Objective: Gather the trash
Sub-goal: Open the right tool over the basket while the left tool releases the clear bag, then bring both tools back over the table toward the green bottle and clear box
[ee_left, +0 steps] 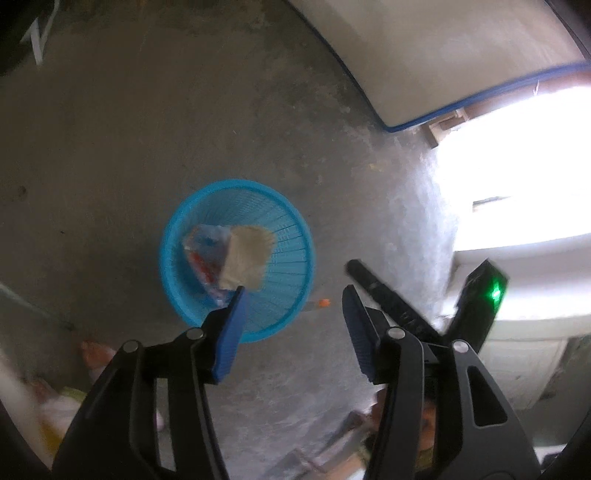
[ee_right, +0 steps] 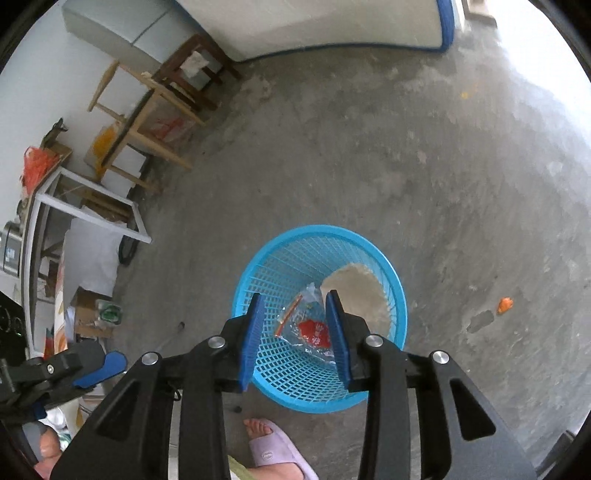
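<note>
A round blue mesh basket [ee_left: 184,221] [ee_right: 317,230] stands on the concrete floor below both grippers. Inside it lie a clear plastic wrapper with red print [ee_left: 207,258] [ee_right: 314,330] and a beige paper piece [ee_left: 247,258] [ee_right: 354,291] that leans on the inner wall. My left gripper [ee_left: 295,291] is open over the basket's right rim, nothing between its blue pads. My right gripper [ee_right: 294,295] hangs open above the basket's mouth, with the wrapper seen through the gap far below. A small orange scrap [ee_left: 324,303] [ee_right: 505,304] lies on the floor right of the basket.
A person's foot in a lilac slipper [ee_right: 273,443] stands just in front of the basket. Wooden stools and a table [ee_right: 159,110], boxes and bags crowd the left wall. A blue-edged mattress [ee_right: 332,26] lies at the back. A second orange bit [ee_right: 464,95] lies far right.
</note>
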Available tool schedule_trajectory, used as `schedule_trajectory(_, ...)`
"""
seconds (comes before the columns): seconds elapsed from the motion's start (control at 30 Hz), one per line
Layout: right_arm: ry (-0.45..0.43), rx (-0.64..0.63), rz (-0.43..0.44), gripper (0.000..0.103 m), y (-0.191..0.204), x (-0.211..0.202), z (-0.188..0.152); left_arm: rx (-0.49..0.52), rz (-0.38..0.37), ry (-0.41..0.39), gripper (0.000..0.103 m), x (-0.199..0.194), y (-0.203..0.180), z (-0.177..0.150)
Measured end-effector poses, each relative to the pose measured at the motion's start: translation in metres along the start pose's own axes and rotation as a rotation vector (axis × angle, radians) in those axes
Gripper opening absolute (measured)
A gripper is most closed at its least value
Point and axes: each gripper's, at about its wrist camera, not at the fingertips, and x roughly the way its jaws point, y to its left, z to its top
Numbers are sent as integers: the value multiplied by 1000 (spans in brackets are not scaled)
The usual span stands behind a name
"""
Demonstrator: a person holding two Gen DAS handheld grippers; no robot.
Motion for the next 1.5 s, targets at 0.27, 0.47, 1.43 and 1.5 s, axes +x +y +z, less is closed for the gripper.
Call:
schedule_trajectory(0.27, -109, -187, 21, 65, 51, -70, -25, 169, 78, -198, 64, -105, -23, -50)
schedule_trajectory(0.47, -181, -360, 49, 79, 106, -127, -48, 267, 88, -359, 76, -185, -20, -107)
schedule_trajectory(1.43, -202, -1157, 137, 97, 414, -174, -236, 147, 599, -757, 82, -296, 168, -353)
schedule_trajectory(1.5, -168, -1167, 169, 97, 423, -169, -245, 186, 652, -771, 82, -294, 167, -353)
